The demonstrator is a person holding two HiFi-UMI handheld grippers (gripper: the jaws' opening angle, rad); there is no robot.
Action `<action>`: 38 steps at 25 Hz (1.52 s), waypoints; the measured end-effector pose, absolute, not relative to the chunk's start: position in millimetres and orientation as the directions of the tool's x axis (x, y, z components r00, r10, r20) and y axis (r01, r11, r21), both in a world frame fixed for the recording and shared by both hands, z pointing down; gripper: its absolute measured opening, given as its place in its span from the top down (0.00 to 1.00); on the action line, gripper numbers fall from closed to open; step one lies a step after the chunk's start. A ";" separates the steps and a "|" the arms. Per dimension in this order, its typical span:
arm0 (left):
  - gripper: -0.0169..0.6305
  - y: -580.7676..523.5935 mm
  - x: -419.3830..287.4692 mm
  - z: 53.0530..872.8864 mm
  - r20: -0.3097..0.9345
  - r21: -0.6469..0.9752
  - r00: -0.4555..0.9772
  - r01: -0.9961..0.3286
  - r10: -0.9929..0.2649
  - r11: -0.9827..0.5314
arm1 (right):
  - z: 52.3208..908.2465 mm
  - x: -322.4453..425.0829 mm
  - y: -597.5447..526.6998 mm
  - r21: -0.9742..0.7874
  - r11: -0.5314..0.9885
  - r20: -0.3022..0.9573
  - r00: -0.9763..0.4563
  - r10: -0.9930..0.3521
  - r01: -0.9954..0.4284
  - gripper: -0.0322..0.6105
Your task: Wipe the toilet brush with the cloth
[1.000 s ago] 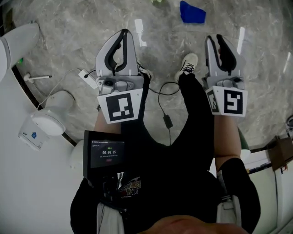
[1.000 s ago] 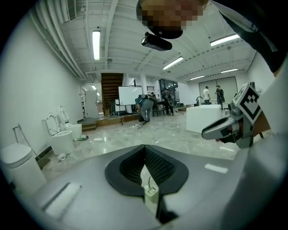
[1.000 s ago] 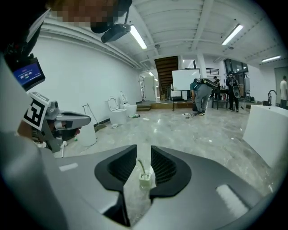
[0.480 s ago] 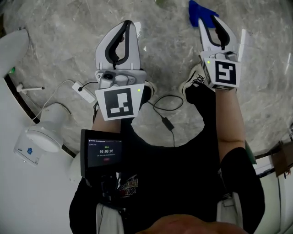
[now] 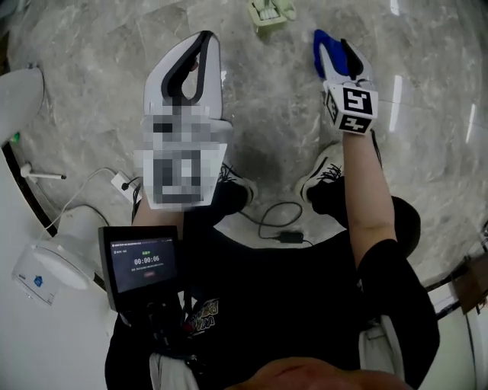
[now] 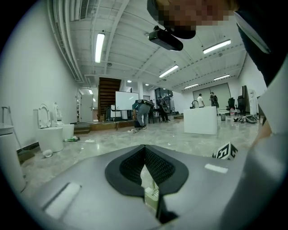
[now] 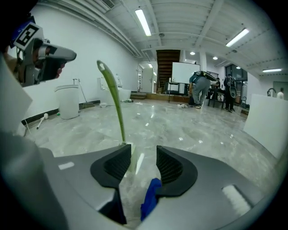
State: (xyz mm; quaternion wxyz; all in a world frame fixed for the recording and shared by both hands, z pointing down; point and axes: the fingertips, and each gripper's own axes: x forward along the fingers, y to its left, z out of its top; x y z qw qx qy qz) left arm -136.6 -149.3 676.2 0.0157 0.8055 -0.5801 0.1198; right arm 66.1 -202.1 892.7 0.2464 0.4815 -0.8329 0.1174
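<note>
on a marble floor (image 5: 259,114), the right gripper (image 7: 144,155) has just been spreading its jaws, the blue cloth (image 7: 150,200) lying between them, ungripped. the left gripper (image 6: 144,150) is closed, empty. the green toilet brush (image 7: 115,103) stands upright in its holder (image 5: 268,11) nearby.

Operator kit: black short-sleeve tee (image 5: 305,305), small graphic print (image 5: 203,313) at the chest, black trousers (image 5: 335,209), black-and-white lace-up sneakers (image 5: 322,174). Chest-mounted black screen (image 5: 143,263) on a black bracket (image 5: 156,314), showing a white timer readout and a red dot. Thin black cable (image 5: 268,222) with an inline box trails by the shoes. Left gripper (image 5: 204,38): pale grey moulded shell, black ribbed pads on the fingers (image 6: 159,165), black lining round the finger opening
</note>
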 end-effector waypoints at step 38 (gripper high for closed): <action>0.97 -200.6 -131.1 654.5 0.064 -0.134 0.275 -0.950 -0.959 -0.282 | 1126.0 124.7 -171.5 0.095 0.446 0.880 -0.134 -0.455 -0.890 0.77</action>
